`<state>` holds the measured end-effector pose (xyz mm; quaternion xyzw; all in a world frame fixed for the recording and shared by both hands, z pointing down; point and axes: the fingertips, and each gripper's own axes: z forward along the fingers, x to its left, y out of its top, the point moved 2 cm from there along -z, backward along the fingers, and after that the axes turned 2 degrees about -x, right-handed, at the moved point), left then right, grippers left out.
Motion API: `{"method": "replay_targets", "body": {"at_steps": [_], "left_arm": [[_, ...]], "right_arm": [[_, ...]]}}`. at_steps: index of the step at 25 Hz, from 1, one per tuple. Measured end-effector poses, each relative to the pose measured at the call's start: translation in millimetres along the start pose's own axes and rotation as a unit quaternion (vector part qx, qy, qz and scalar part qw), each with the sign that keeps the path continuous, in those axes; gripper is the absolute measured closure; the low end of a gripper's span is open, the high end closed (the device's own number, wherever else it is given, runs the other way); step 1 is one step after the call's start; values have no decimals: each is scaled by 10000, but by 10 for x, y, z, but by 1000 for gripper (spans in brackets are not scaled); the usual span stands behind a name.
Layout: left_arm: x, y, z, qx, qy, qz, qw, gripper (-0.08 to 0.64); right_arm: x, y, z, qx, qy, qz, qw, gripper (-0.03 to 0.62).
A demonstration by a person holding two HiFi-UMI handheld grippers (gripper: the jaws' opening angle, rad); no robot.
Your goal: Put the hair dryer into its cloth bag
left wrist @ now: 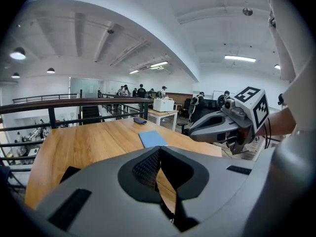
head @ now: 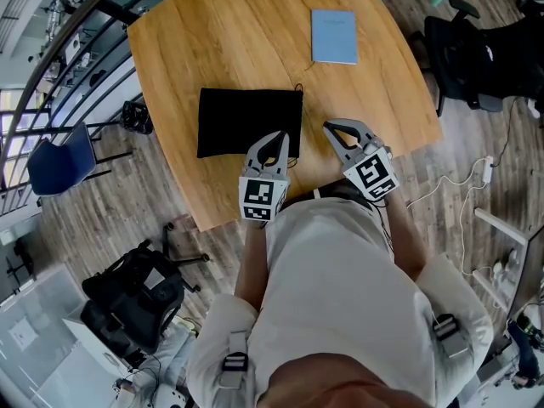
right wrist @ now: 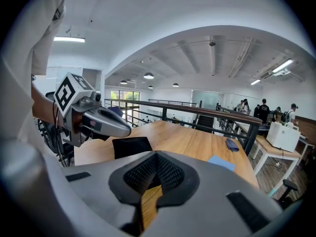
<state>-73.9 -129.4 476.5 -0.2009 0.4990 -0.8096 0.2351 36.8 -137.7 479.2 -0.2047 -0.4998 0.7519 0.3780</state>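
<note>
A flat black cloth bag (head: 249, 122) lies on the wooden table (head: 212, 49), also seen in the right gripper view (right wrist: 131, 146) and as a dark patch low in the left gripper view (left wrist: 69, 174). No hair dryer shows in any view. My left gripper (head: 279, 135) hovers over the bag's near right corner, jaws shut and empty (left wrist: 157, 150). My right gripper (head: 328, 127) is just right of the bag near the table's front edge, shut with nothing held (right wrist: 157, 155). Each gripper shows in the other's view: the right gripper (left wrist: 195, 132) and the left gripper (right wrist: 126, 130).
A blue notebook (head: 333, 36) lies at the far right of the table (left wrist: 152, 138) (right wrist: 221, 163). A small dark item (right wrist: 232, 144) sits at the far edge. A blue chair (head: 55, 164) stands left, a black chair (head: 463, 53) right, a dark bag (head: 136, 300) on the floor.
</note>
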Motion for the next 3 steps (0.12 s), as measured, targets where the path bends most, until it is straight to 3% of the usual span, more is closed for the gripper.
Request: {"method": "replay_targets", "body": {"at_steps": [3], "left_arm": [[10, 1, 1, 0, -3, -6, 10000, 540]], "right_arm": [[6, -11, 15, 9, 6, 0, 10000, 572]]}}
